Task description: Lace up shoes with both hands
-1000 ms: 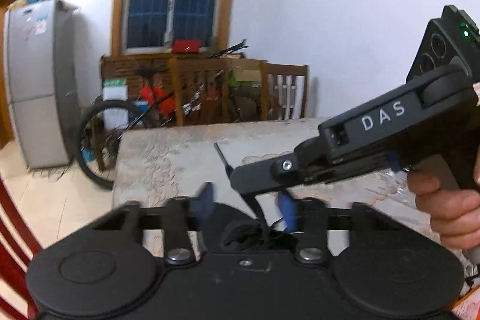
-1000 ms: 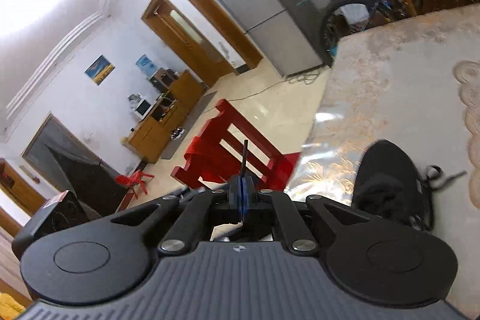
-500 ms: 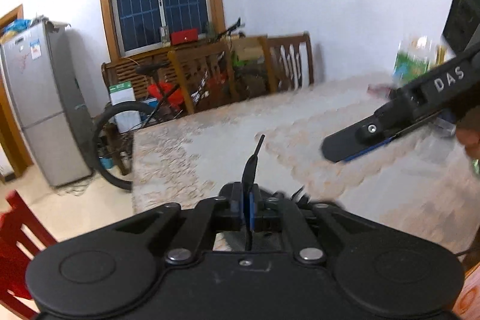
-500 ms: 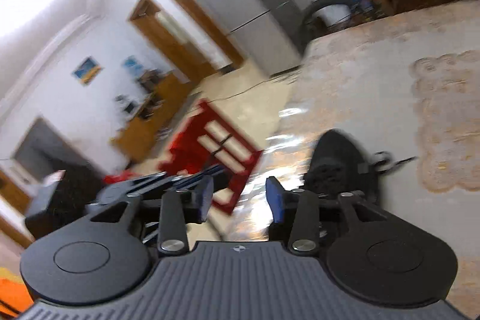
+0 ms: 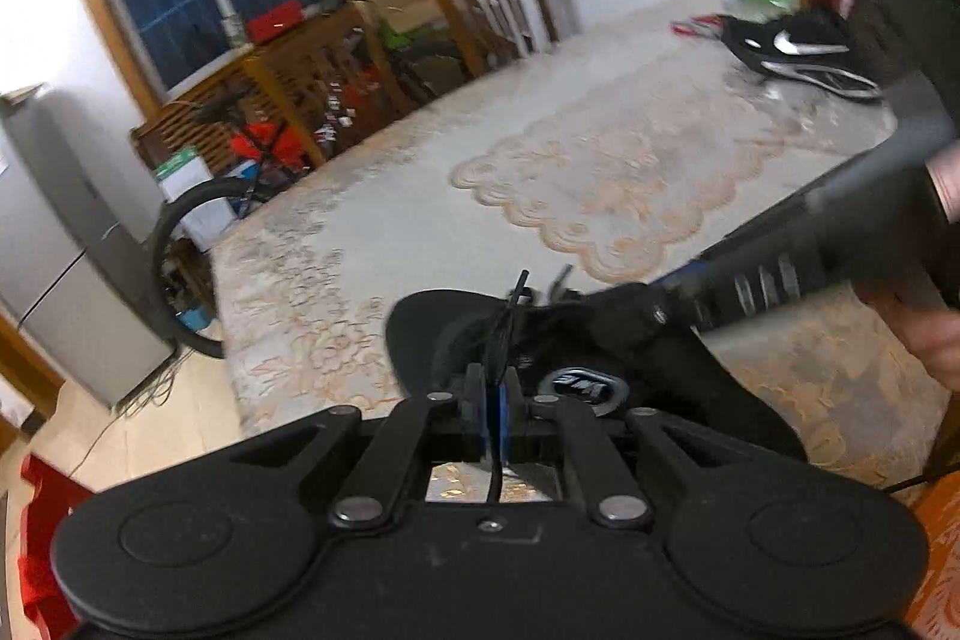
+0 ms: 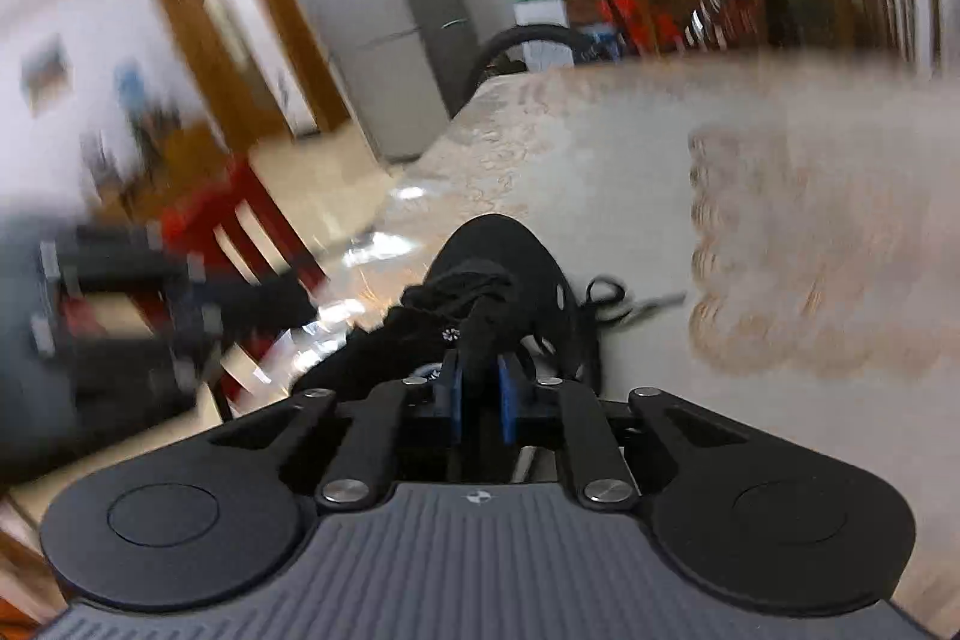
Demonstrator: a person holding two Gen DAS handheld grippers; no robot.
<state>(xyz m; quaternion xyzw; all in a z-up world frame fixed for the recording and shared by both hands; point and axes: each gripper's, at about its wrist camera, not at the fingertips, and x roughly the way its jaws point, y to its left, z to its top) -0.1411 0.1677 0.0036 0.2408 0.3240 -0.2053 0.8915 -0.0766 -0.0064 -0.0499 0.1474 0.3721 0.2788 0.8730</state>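
Bright indoor light, fisheye-bent edges, heavy motion blur in the right wrist view.

Shoe on table (near edge)

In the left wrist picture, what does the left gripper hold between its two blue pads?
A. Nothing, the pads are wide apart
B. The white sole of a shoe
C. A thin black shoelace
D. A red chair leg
C: the left gripper has its pads closed on a thin black shoelace that runs up toward the black shoe.
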